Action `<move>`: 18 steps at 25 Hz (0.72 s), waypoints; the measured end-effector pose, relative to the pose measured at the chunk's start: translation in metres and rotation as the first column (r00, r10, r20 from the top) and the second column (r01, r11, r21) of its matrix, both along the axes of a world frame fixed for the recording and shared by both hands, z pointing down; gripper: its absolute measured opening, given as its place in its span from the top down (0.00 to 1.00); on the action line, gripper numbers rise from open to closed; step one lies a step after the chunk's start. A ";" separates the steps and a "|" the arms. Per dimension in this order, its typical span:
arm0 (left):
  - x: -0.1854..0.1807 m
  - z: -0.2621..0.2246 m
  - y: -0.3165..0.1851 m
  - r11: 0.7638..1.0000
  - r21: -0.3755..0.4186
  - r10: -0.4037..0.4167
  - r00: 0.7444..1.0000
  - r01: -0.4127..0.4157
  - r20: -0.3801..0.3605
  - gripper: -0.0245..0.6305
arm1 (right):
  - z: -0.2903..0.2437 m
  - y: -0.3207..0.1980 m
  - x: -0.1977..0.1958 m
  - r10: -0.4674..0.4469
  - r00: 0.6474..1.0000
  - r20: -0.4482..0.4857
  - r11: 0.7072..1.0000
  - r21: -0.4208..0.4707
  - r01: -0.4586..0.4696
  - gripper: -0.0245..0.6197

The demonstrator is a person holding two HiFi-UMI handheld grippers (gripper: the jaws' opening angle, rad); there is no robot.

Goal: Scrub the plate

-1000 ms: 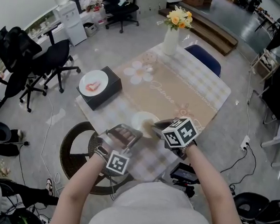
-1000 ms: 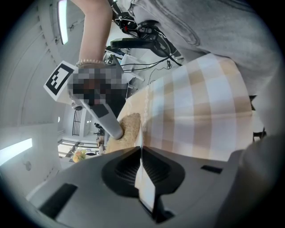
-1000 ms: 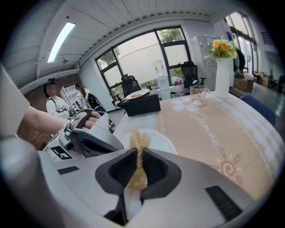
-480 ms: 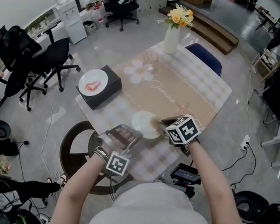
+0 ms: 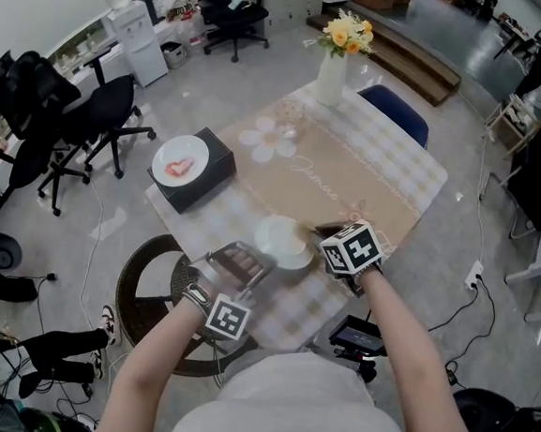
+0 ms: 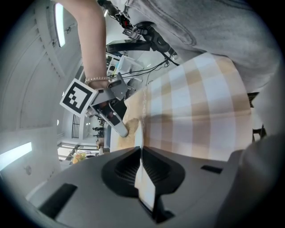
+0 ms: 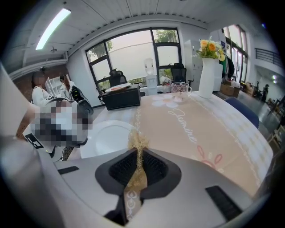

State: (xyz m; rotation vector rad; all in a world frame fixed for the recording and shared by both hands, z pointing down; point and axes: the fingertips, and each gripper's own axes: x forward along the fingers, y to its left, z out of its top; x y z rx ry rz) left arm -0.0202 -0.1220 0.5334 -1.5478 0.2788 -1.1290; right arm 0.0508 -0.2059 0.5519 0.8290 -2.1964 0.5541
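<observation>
One cursive white word runs along the beige runner on the worktop. It lies ahead of the right gripper's jaws and off to their right. It seems to read "Jasmine", though the loops leave that unsure. Black-and-white square markers, patterns without letters or numbers, stand on the right gripper's cube behind its jaws, and on the left gripper's cube behind its own. No other print is legible.

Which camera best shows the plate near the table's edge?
The head view: the plate shows nearly whole from above. The right gripper view shows part of it beyond the jaws; the left gripper view shows only its rim, edge-on, between the jaws.
</observation>
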 end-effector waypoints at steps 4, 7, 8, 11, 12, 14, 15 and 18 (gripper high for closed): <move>0.000 -0.001 -0.001 1.000 -0.003 -0.006 1.000 0.006 -0.007 0.94 | 0.000 -0.007 0.004 0.029 0.999 -0.023 0.999 0.041 -0.028 0.90; 0.000 0.001 -0.001 1.000 -0.015 -0.013 1.000 0.012 -0.014 0.94 | -0.008 -0.011 0.006 0.044 0.999 -0.008 0.998 0.053 -0.044 0.90; 0.000 0.001 -0.001 1.000 -0.016 -0.014 1.000 0.013 -0.013 0.94 | -0.011 -0.011 0.006 0.045 0.999 -0.001 0.997 0.055 -0.045 0.90; -0.002 0.002 -0.001 1.000 -0.016 -0.016 1.000 0.016 -0.008 0.94 | -0.022 -0.009 0.003 0.039 0.999 0.018 0.997 0.059 -0.040 0.90; -0.002 0.002 -0.001 1.000 -0.014 -0.016 1.000 0.016 -0.008 0.94 | -0.026 -0.008 0.001 0.036 0.999 0.029 0.998 0.056 -0.037 0.90; -0.001 0.001 -0.001 1.000 -0.009 -0.013 1.000 0.013 -0.008 0.94 | -0.034 -0.005 -0.003 0.028 0.998 0.063 0.999 0.042 -0.030 0.90; 0.000 0.000 -0.001 1.000 -0.008 -0.013 1.000 0.012 -0.009 0.94 | -0.038 -0.002 -0.006 0.022 0.996 0.084 0.999 0.031 -0.024 0.90; 0.002 -0.004 -0.002 1.000 0.002 -0.010 1.000 0.010 -0.014 0.94 | -0.051 0.006 -0.018 -0.002 0.990 0.139 1.000 -0.005 0.003 0.90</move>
